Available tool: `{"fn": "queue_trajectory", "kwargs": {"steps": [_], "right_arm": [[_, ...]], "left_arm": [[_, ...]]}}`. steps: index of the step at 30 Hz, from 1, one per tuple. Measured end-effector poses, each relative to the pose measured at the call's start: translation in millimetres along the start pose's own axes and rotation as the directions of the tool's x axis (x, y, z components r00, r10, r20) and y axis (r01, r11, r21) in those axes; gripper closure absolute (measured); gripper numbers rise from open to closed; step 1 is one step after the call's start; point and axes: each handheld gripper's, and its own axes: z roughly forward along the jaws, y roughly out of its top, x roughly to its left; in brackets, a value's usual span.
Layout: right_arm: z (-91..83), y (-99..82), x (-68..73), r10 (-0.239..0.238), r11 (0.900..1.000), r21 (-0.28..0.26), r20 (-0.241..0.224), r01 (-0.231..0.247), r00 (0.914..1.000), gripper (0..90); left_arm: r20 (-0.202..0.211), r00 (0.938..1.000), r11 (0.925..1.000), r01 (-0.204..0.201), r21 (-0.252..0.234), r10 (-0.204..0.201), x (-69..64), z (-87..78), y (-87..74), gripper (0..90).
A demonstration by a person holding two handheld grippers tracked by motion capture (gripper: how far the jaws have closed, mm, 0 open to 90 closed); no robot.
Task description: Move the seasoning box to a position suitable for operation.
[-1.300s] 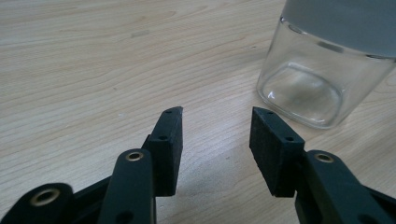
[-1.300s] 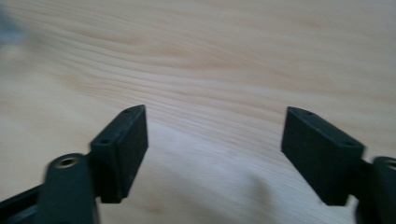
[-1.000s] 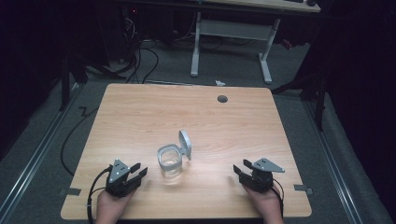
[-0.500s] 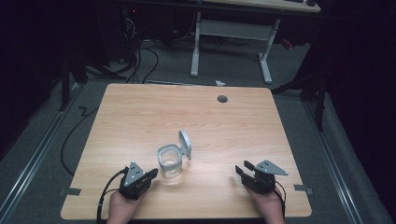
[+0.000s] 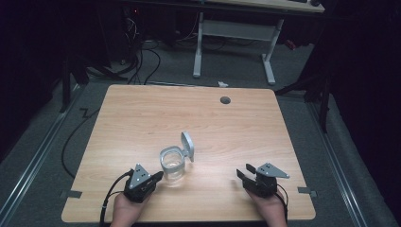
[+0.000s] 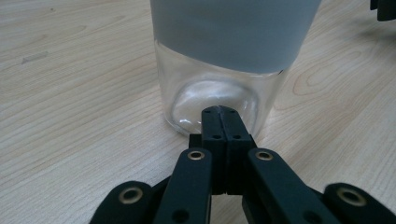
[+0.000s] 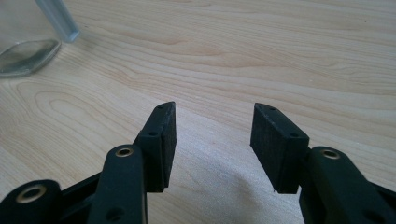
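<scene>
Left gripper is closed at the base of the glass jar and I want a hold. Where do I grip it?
Likely the jar wall, low on the clear glass, coming level from the left gripper side. It stands upright and round, its hinged lid tipped open on the far side. The jaws are pressed together, so open first.

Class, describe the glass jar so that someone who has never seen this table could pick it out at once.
On the wooden table, look near the front edge, left of centre. The glass jar stands upright by the left gripper, transparent, with a grey band and its hinged lid open.
</scene>
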Motion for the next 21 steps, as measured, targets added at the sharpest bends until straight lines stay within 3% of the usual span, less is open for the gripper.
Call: {"fn": "queue_trajectory", "kwargs": {"steps": [14,21], "right_arm": [[-0.7,-1.0,-5.8,0.036,0.9993,0.006,0.030,-0.037,0.9989,51.6],[-3.4,0.8,-5.9,0.019,0.9998,-0.008,0.030,-0.019,0.9994,52.4]], "left_arm": [[0.034,0.9994,0.9997,-0.006,0.024,0.005,-14.1,3.7,-4.4,90.0],[0.046,0.9989,0.9995,-0.010,0.031,0.008,-21.4,10.0,-4.9,90.0]]}}
